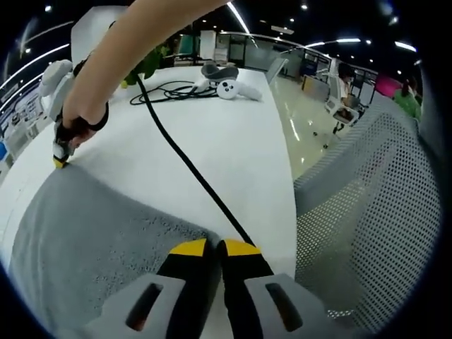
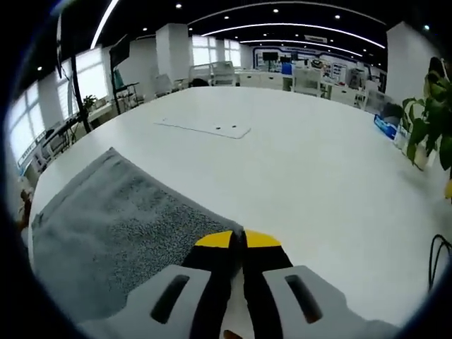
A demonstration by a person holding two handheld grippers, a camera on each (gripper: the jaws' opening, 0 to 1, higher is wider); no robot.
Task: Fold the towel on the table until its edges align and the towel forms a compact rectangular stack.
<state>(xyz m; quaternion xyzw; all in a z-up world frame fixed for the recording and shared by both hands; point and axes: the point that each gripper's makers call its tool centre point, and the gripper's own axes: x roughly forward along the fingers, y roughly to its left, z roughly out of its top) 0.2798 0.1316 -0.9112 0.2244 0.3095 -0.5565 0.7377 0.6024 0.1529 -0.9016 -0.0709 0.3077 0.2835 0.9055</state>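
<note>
Table (image 2: pixel 296 169): broad, white, matte, smooth; little grip for cloth.

Chair (image 1: pixel 381 205): white perforated mesh back, just off the table edge in the left gripper view.

Towel (image 1: pixel 92 240): grey terry, nubby pile, lying flat on the table's near part with two corners under the grippers. Judged soft, light and limp; it should drape and slide easily, and is best taken by corners or along an edge so the folds line up.

Cable (image 1: pixel 191 166): black, thin, trailing across the tabletop to a loose coil.

Headset (image 1: pixel 219 70) and controller (image 1: pixel 229 88): hard plastic, at the table's far end.

Left gripper (image 1: pixel 215 247): yellow tips pressed together at a towel corner, apparently pinching it.

Right gripper (image 2: pixel 236 240): tips likewise closed at the towel's corner edge.
</note>
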